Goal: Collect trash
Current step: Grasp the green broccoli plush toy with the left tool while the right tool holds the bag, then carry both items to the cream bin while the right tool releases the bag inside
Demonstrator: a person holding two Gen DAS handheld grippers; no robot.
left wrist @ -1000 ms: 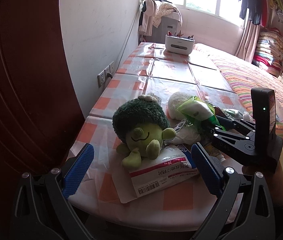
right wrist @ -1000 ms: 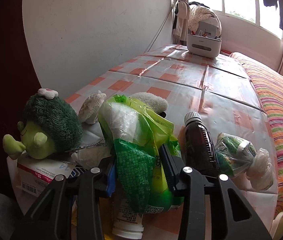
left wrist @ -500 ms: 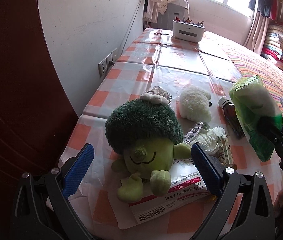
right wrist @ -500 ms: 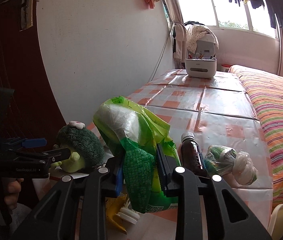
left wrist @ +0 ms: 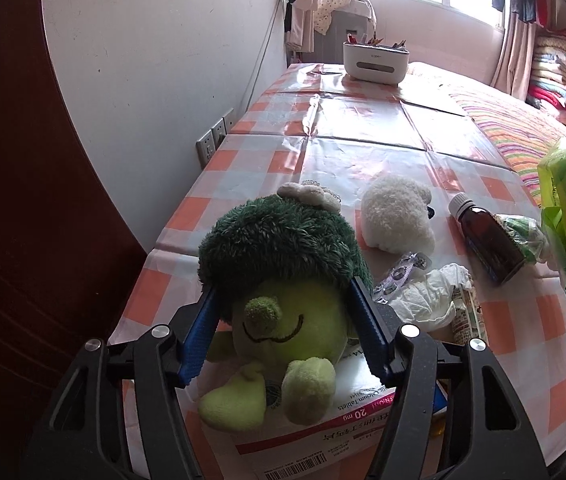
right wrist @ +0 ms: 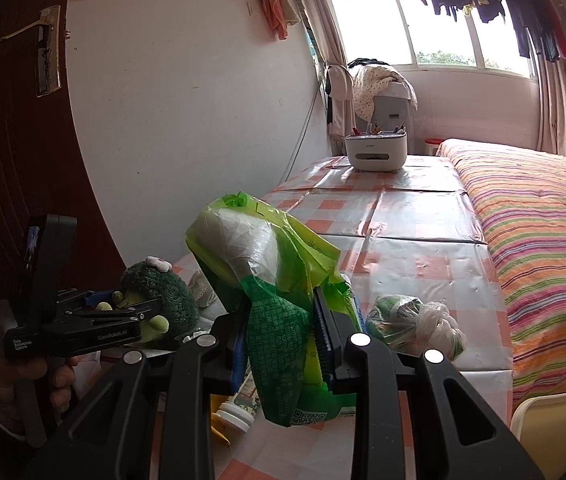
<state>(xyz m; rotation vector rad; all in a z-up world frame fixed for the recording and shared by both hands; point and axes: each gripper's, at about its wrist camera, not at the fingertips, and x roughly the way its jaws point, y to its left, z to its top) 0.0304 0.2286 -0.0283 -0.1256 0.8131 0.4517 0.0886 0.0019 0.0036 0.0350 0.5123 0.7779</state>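
Left gripper (left wrist: 283, 320): I see my 2 blue pads pressed on the broccoli plush toy (left wrist: 279, 280), which sits on a medicine box (left wrist: 323, 436)
Right gripper (right wrist: 279, 340): I have it clamped on the green plastic bag (right wrist: 271, 280), held above the table (right wrist: 415, 216)
Left view only: brown bottle (left wrist: 487, 240); crumpled tissue (left wrist: 427, 292); blister pack (left wrist: 401, 270)
Right view only: knotted bag (right wrist: 415, 320) beside the held one

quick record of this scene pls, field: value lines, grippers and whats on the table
left gripper: shut on green plush toy
right gripper: shut on green plastic bag, held above the table
table: orange checked cloth
loose items: brown bottle lying down, blister pack, crumpled tissue, white plush
under toy: tablet box
far end: white organizer
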